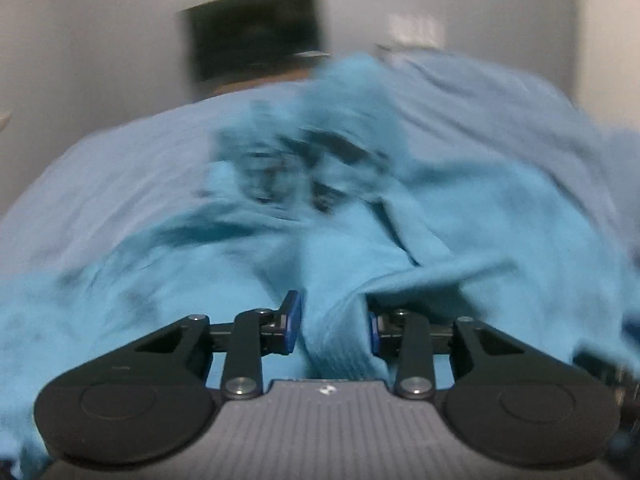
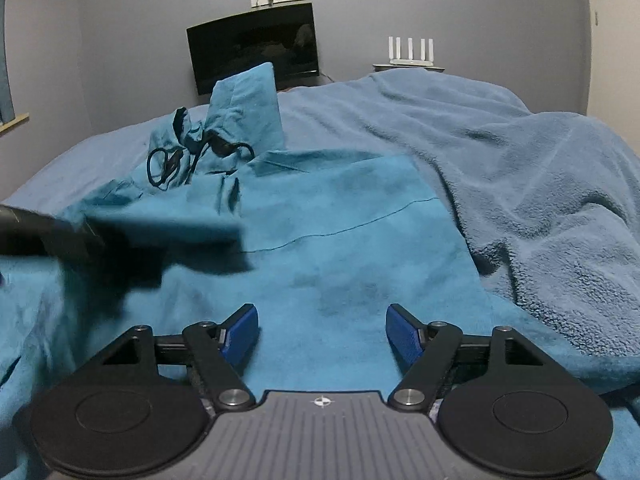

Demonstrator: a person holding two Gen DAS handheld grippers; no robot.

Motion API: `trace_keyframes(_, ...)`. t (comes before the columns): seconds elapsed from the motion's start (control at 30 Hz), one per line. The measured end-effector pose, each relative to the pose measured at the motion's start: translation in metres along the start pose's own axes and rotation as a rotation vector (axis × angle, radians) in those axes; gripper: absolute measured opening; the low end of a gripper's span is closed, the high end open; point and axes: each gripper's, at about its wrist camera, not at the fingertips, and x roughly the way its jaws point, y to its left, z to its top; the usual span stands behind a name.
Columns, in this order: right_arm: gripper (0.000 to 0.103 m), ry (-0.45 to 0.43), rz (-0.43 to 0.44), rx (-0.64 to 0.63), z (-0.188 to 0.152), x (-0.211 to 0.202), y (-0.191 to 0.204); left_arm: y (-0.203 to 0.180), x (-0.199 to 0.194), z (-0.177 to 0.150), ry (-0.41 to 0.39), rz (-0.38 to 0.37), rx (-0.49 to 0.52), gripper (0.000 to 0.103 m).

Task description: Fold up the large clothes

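Left hand-held gripper (image 1: pixel 334 326): clamped on a ribbed fold of the teal garment (image 2: pixel 320 240). Right hand-held gripper (image 2: pixel 322 334): jaws wide, holding nothing. Garment spread on bed (image 2: pixel 80 160); fleece blanket (image 2: pixel 520 152) at 2 o'clock.

Dim, left view motion-blurred, fisheye-warped edges.

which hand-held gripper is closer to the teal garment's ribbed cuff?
Left. The left hand-held gripper has the ribbed cuff bunched between its fingers. The right hand-held gripper hangs open over the flat teal garment, gripping nothing.
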Motion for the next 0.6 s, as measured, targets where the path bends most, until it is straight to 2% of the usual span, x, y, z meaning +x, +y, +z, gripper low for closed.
trace_keyframes(0.07, 0.073, 0.01, 0.001, 0.002, -0.001, 0.001, -0.001, 0.033, -0.01, 0.001, -0.026, 0.032, -0.116, 0.033)
trace_keyframes(0.13, 0.073, 0.013, 0.005, 0.004, -0.001, 0.001, -0.002, 0.063, -0.017, -0.004, -0.02, 0.048, -0.211, 0.033)
trace_keyframes(0.3, 0.073, 0.007, 0.027, -0.013, -0.003, -0.005, 0.001, 0.114, -0.022, -0.041, 0.061, -0.007, -0.395, 0.037)
trace_keyframes(0.43, 0.073, 0.011, 0.027, -0.026, -0.005, -0.007, 0.001, 0.144, -0.027, -0.078, 0.062, -0.062, -0.637, 0.041)
trace_keyframes(0.47, 0.073, 0.013, 0.027, -0.029, -0.005, -0.008, 0.002, 0.145, -0.026, -0.084, 0.068, -0.066, -0.644, 0.042)
trace_keyframes(0.5, 0.073, 0.014, 0.025, -0.032, -0.006, -0.008, 0.002, 0.14, -0.025, -0.085, 0.076, -0.053, -0.606, 0.042)
trace_keyframes(0.6, 0.074, 0.024, 0.009, -0.032, -0.006, -0.008, 0.002, 0.105, -0.027, -0.078, 0.062, 0.028, -0.319, 0.045)
